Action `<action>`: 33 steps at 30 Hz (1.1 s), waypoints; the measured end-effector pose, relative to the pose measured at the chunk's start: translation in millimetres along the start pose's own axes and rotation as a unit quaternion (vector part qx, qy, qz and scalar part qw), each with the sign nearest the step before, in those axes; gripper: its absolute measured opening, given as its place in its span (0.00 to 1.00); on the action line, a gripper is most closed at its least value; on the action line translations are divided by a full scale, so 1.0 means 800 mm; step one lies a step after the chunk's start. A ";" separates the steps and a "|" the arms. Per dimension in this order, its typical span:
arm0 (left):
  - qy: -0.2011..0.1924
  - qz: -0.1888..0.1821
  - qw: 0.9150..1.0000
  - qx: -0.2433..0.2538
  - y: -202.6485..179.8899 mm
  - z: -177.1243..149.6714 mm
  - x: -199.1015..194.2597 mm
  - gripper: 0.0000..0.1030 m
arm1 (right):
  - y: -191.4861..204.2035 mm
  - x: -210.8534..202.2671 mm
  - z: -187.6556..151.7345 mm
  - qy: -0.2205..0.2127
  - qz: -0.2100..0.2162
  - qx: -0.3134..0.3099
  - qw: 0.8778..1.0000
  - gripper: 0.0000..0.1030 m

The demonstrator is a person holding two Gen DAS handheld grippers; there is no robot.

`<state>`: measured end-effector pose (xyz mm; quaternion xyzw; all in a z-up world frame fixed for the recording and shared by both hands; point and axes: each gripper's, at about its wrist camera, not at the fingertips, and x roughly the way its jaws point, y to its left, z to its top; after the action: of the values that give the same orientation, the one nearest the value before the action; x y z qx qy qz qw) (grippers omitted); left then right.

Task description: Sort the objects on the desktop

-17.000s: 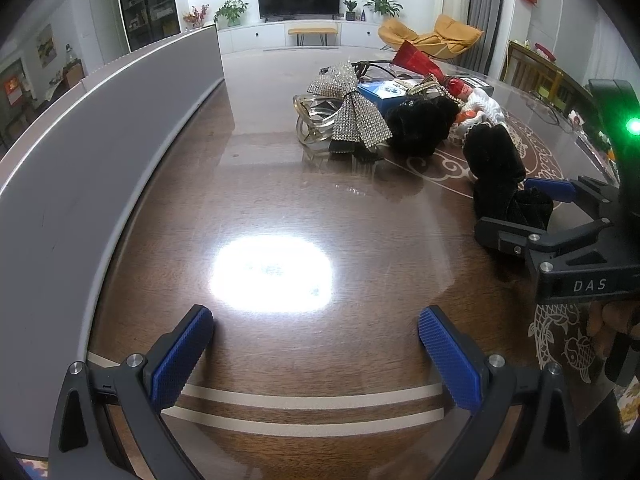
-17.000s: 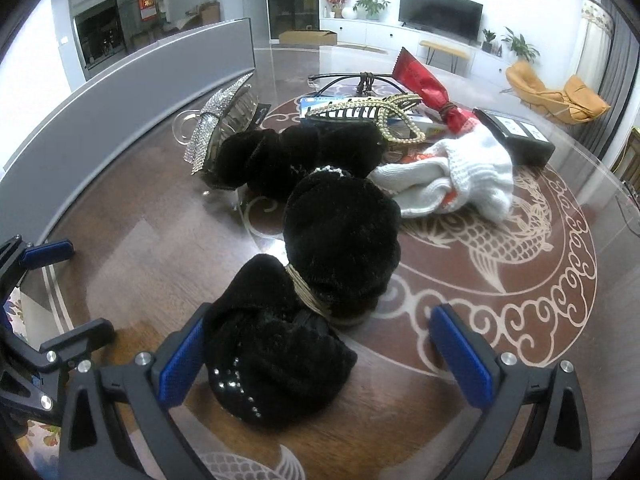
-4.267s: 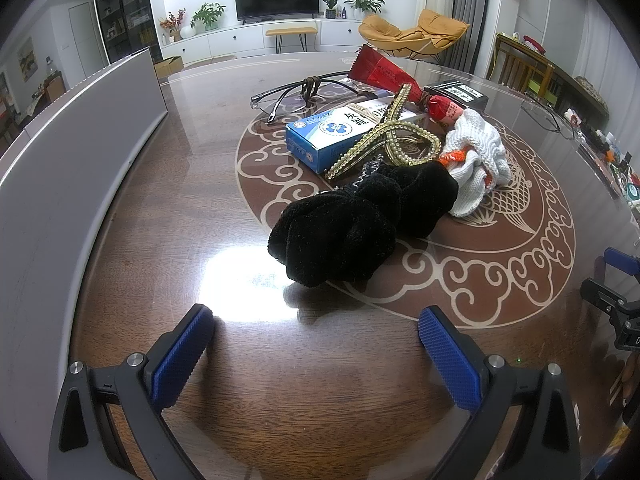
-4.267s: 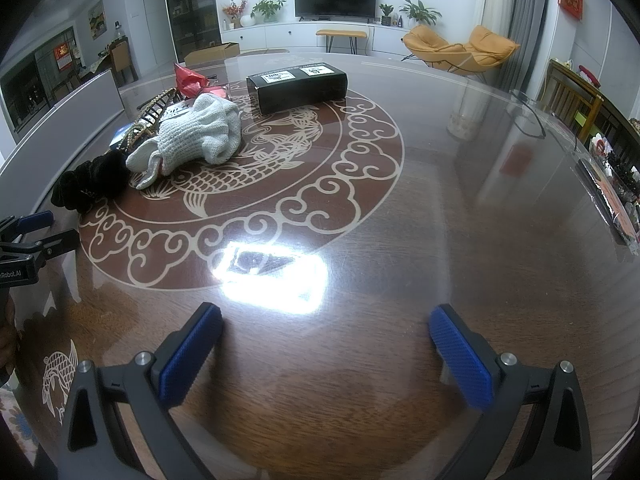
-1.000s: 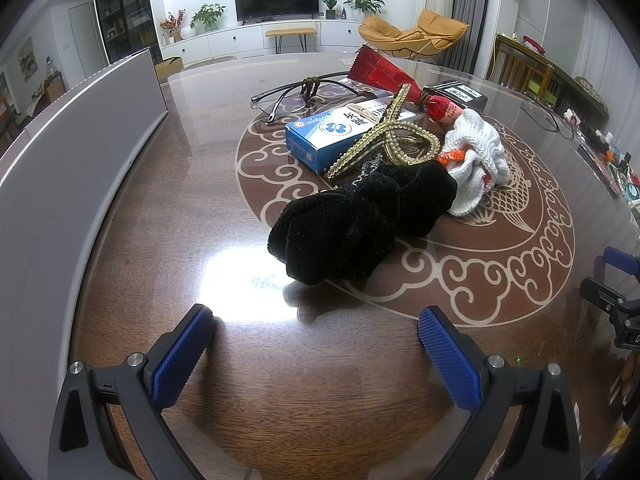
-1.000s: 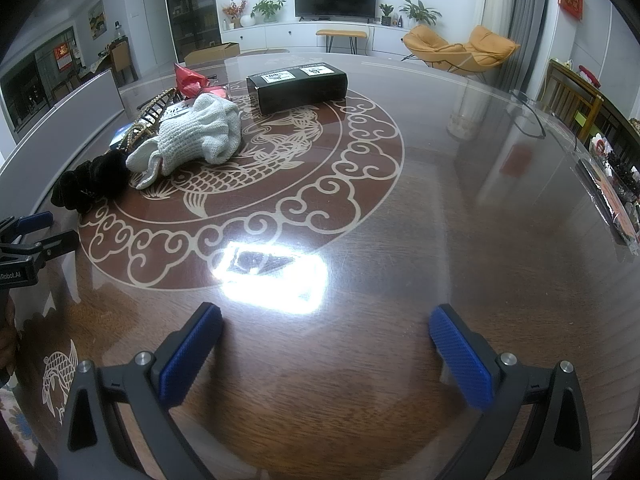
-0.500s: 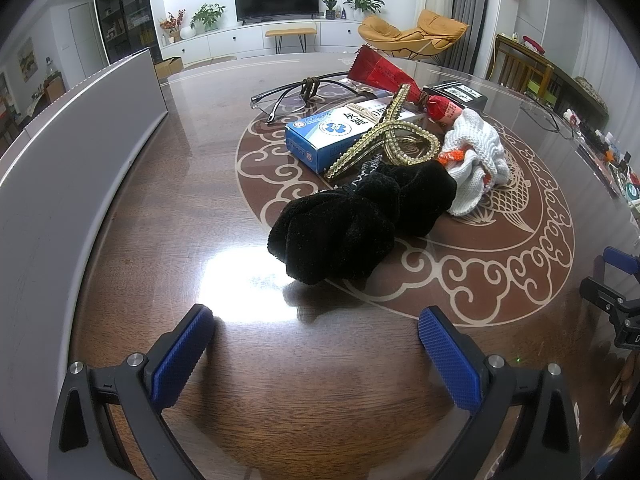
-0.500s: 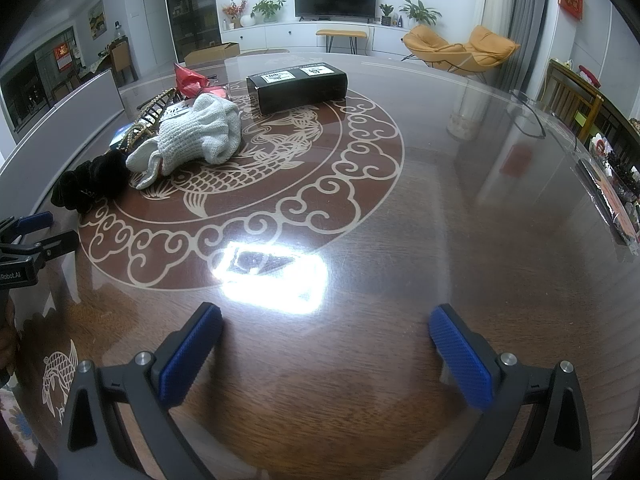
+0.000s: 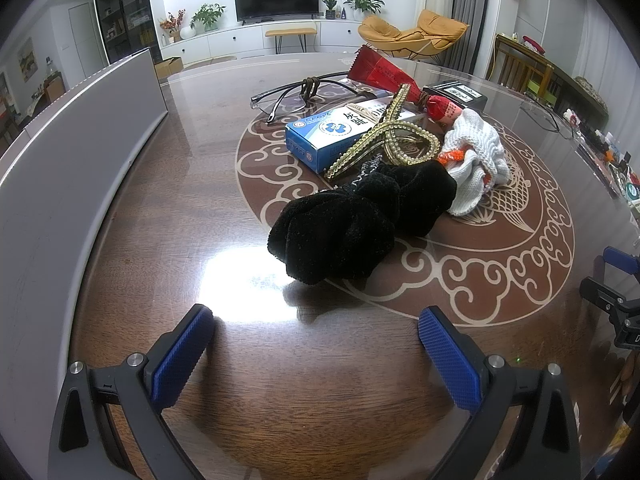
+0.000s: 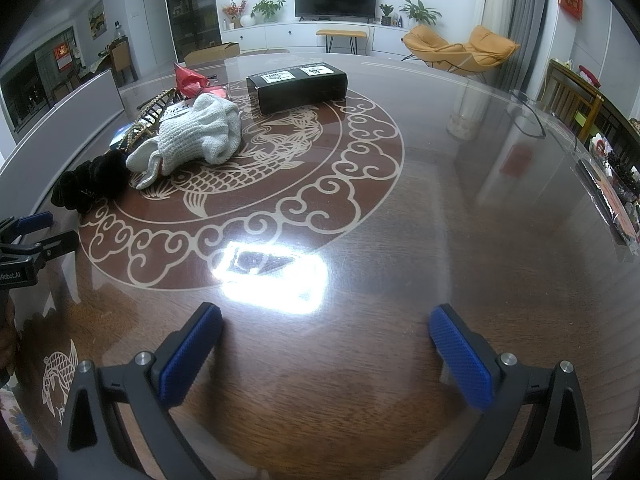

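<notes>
A: Looking at your left gripper (image 9: 316, 344), jaws wide and empty; right gripper (image 10: 326, 340) too. Between picks?

B: Probably. Grab that black velvet scrunchie (image 9: 344, 236) mid-frame next.

From my left camera the black box (image 9: 456, 94) hides mostly behind the red packet (image 9: 380, 74) and white glove (image 9: 476, 152); the right gripper (image 9: 618, 280) is cut off at the frame's right edge

low wrist views, apparently sharing white glove (image 9: 476, 160)
</notes>
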<state>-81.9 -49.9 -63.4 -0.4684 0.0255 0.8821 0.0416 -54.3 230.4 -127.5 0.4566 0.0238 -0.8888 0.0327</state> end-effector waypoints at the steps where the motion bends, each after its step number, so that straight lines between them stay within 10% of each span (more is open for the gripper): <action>1: 0.000 0.000 1.000 0.000 0.000 0.000 0.000 1.00 | 0.000 0.000 0.000 0.000 0.000 0.000 1.000 1.00; 13: 0.000 0.000 1.000 0.000 0.000 0.000 0.000 1.00 | -0.001 0.000 0.000 -0.001 0.003 0.001 1.000 1.00; 22: 0.000 -0.003 1.000 0.000 0.000 0.001 0.001 1.00 | 0.029 0.022 0.119 -0.005 0.160 0.082 0.984 1.00; 33: -0.003 -0.010 1.000 -0.005 0.001 0.002 -0.001 1.00 | 0.089 0.086 0.162 0.048 0.121 0.039 0.991 0.86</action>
<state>-83.1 -50.9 -61.7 -0.4661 0.0159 0.8833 0.0483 -193.5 147.9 -109.2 0.4995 -0.0652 -0.8554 0.1210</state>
